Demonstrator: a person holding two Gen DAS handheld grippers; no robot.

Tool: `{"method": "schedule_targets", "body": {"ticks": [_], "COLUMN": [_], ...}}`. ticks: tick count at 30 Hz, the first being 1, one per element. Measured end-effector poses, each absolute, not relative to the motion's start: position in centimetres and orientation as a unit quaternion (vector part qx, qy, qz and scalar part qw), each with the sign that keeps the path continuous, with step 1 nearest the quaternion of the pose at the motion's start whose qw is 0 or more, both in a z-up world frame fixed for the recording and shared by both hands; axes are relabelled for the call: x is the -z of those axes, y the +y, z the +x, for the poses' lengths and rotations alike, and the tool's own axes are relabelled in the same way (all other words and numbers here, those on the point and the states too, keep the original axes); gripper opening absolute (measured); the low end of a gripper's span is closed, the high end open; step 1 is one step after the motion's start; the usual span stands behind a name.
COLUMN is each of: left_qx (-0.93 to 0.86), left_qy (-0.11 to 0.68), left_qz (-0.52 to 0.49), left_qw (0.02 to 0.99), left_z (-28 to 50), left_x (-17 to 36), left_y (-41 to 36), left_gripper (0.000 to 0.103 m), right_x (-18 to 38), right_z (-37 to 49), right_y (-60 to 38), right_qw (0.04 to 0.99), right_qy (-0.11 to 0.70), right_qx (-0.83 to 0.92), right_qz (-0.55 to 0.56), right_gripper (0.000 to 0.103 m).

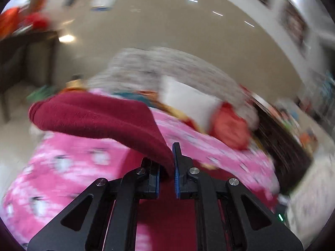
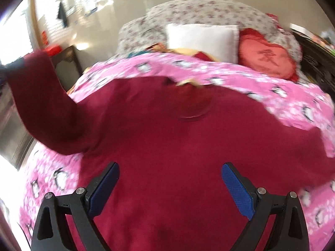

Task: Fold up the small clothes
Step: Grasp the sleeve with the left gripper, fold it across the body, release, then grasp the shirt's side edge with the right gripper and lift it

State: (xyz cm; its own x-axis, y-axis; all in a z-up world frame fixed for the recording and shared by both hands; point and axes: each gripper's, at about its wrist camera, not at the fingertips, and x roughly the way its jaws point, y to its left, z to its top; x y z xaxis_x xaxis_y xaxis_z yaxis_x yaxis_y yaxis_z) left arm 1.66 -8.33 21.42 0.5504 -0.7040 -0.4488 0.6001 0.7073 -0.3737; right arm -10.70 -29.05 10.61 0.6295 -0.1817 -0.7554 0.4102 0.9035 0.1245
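Risk is sitting mostly with the left hand-held gripper [image 1: 167, 163], which is pinching the cuff end of the maroon garment's sleeve [image 1: 100, 117] between closed pads, with only a narrow edge of fabric caught in the bite. Sleeve is arching up and away toward 10 o'clock in the left wrist view; in the right wrist view the same sleeve [image 2: 41, 104] is standing lifted at 9 o'clock while the garment body [image 2: 178, 146] is lying spread flat on the pink penguin-print bed cover [image 2: 293, 104], filling the centre of the frame. Right hand-held gripper [image 2: 170, 188] is hanging wide open over the hem area at 6 o'clock, holding nothing and pinning nothing. My reading: with the body unweighted, a pull on the sleeve is likely to drag or bunch the whole garment across the slick cover instead of folding it. Thin pinch may also be slipping off soft knit if the lift runs fast, and both views are smearing with motion blur. White pillow [image 2: 203, 39] and red cushion [image 2: 270, 58] at 12 to 1 o'clock are sitting well apart, so snagging there looks unlikely. Sleeve may also be landing crooked.
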Motion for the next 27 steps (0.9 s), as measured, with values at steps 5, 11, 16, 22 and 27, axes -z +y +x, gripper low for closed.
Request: {"method": "schedule_targets", "body": {"ticks": [5, 11, 16, 22, 27], "left_qx": [0.492, 0.531, 0.536, 0.431, 0.375], "left_qy": [0.326, 0.386, 0.367, 0.325, 0.359], "left_qz": [-0.008, 0.05, 0.019, 0.038, 0.015], "left_qw": [0.807, 0.753, 0.76, 0.841, 0.855], "left_z": [-4.6, -7.1, -6.9, -3.6, 0.7], "left_x": [-16.3, -10.2, -12.4, -12.9, -11.3], "left_y": [-20.2, -24.2, -18.9, -12.9, -9.5], "left_gripper": [0.013, 0.021, 0.061, 0.078, 0.078], "right_x": [-10.1, -8.3, -8.8, -9.1, -7.5], "right_z": [-14.7, -19.0, -18.4, -16.4, -13.4], "right_y": [-34.9, -40.4, -39.1, -37.9, -38.6], "right_qw": [0.874, 0.841, 0.856, 0.872, 0.88], "right_qy": [0.388, 0.398, 0.392, 0.391, 0.402], "right_qx": [0.232, 0.267, 0.234, 0.237, 0.212], "right_qz": [0.18, 0.25, 0.241, 0.176, 0.14], "right_gripper": [0.097, 0.098, 0.097, 0.097, 0.074]}}
